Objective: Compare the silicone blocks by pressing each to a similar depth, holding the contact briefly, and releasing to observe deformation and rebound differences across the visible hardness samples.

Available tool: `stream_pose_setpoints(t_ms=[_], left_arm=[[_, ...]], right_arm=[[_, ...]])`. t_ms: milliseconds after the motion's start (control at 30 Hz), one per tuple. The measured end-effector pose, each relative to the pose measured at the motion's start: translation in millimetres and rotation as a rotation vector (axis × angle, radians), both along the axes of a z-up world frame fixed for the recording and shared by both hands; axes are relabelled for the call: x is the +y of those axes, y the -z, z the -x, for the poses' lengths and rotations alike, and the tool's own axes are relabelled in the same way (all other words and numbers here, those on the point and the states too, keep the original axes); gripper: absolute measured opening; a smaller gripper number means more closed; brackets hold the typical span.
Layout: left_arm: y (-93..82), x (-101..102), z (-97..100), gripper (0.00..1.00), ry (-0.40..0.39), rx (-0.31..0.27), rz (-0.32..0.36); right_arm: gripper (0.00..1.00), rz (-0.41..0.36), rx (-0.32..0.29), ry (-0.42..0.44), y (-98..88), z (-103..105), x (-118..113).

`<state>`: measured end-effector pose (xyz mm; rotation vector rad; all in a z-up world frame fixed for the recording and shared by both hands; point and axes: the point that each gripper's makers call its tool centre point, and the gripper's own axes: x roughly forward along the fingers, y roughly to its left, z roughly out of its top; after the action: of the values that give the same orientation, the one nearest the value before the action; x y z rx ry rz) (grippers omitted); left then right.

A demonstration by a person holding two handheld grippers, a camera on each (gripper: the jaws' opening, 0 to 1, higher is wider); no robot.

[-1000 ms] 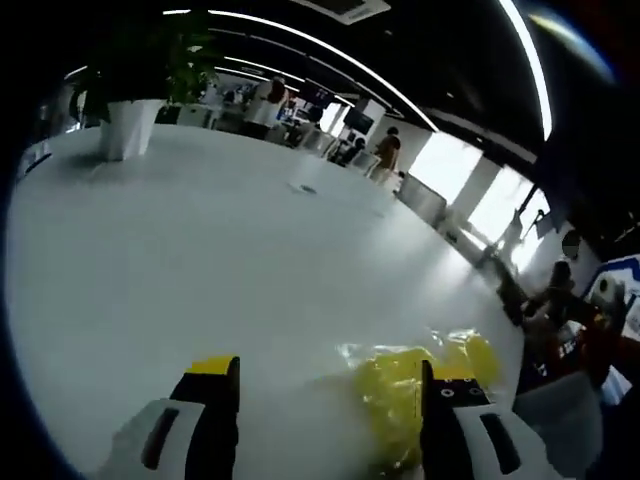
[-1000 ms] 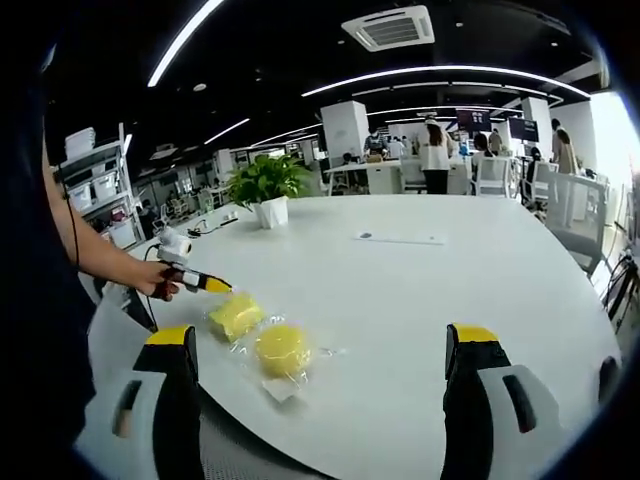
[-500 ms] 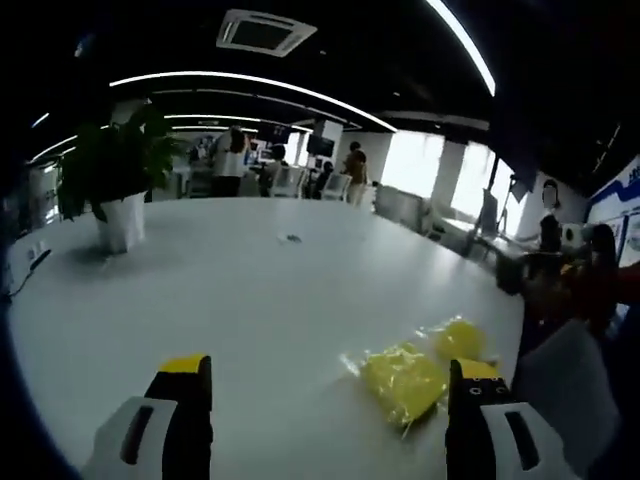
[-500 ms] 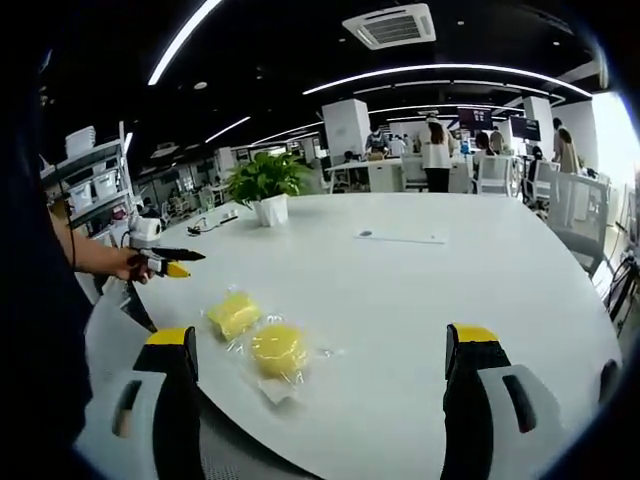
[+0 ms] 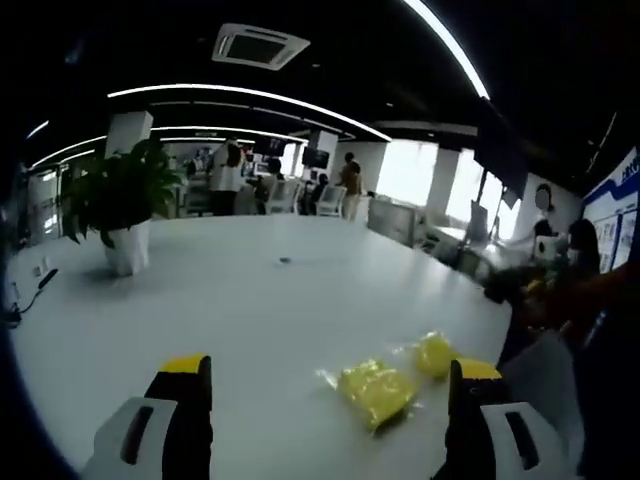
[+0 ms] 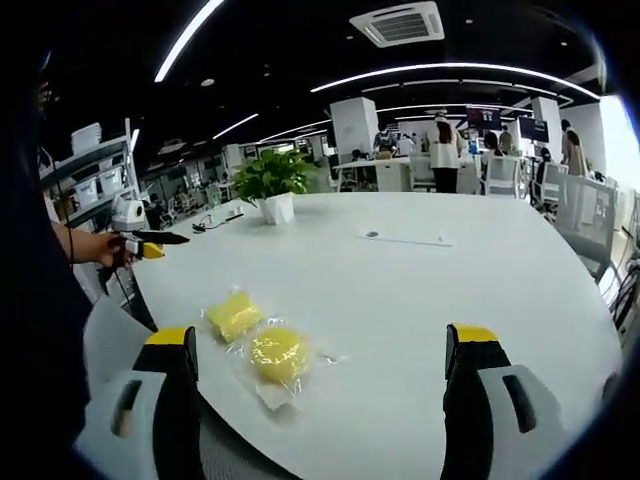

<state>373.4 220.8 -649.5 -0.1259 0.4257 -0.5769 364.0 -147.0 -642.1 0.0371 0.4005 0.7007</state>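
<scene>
1. In the left gripper view, a potted plant (image 5: 118, 205) stood at the far left of the white table (image 5: 230, 320), with a dark cable end near the table's left edge.
2. The left gripper (image 5: 328, 420) rose from the bottom of that view with its yellow-tipped jaws spread wide and nothing between them, held above the table.
3. Right of centre in that view, the square yellow silicone block (image 5: 376, 388) lay in clear wrapping on the table, with the round yellow silicone block (image 5: 435, 353) just beside it, nearer the table's right edge.
4. In the right gripper view, a person's hand (image 6: 103, 248) at the far left held the left gripper (image 6: 148, 243) above the table's edge, well apart from both blocks.
5. The square block (image 6: 234, 314) and the round block (image 6: 278, 353) lay side by side near the table's (image 6: 420, 300) front edge, each in clear wrapping; whether the wrappers touched could not be told.
6. The right gripper (image 6: 320, 385) had its jaws released and wide apart, empty, with the blocks lying beyond its left jaw.
7. A sheet of paper (image 6: 402, 240) lay farther back on the table, and people stood in the background.
</scene>
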Motion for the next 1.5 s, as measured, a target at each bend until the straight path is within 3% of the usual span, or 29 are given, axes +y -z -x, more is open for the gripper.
stream_pose_setpoints(t_ms=[100, 267, 333, 700, 867, 1167, 1367, 1500], left_arm=[[-2.8, -20, -6.2, 1.00, 0.026, 0.013, 0.024], [2.1, -51, -18.3, 1.00, 0.090, 0.041, 0.006], [14.0, -66, -20.2, 1.00, 0.122, 0.107, -0.004], [47.5, -124, -37.0, 1.00, 0.192, 0.182, -0.049], [53.4, -147, -43.6, 1.00, 0.228, 0.216, -0.057], [74.7, -163, -49.8, 0.95, 0.252, 0.284, -0.083], [77.7, -165, -60.5, 0.87, 0.250, 0.287, -0.055], [83.6, -166, -62.9, 0.87, 0.254, 0.330, -0.035]], right_arm=[[0.97, -0.001, 0.002, -0.003, 2.3, -1, 0], [0.97, -0.016, -0.003, 0.010, 1.0, 0, -2], [0.97, -0.019, -0.001, 0.019, 2.1, -1, -4], [0.97, -0.029, 0.007, 0.044, 6.2, 4, -10], [0.97, -0.020, 0.011, 0.045, 8.7, 5, -12], [0.97, -0.020, 0.006, 0.062, 7.1, 8, -18], [0.97, -0.011, 0.013, 0.055, 7.5, 8, -17], [0.96, -0.004, 0.010, 0.042, 4.5, 6, -14]])
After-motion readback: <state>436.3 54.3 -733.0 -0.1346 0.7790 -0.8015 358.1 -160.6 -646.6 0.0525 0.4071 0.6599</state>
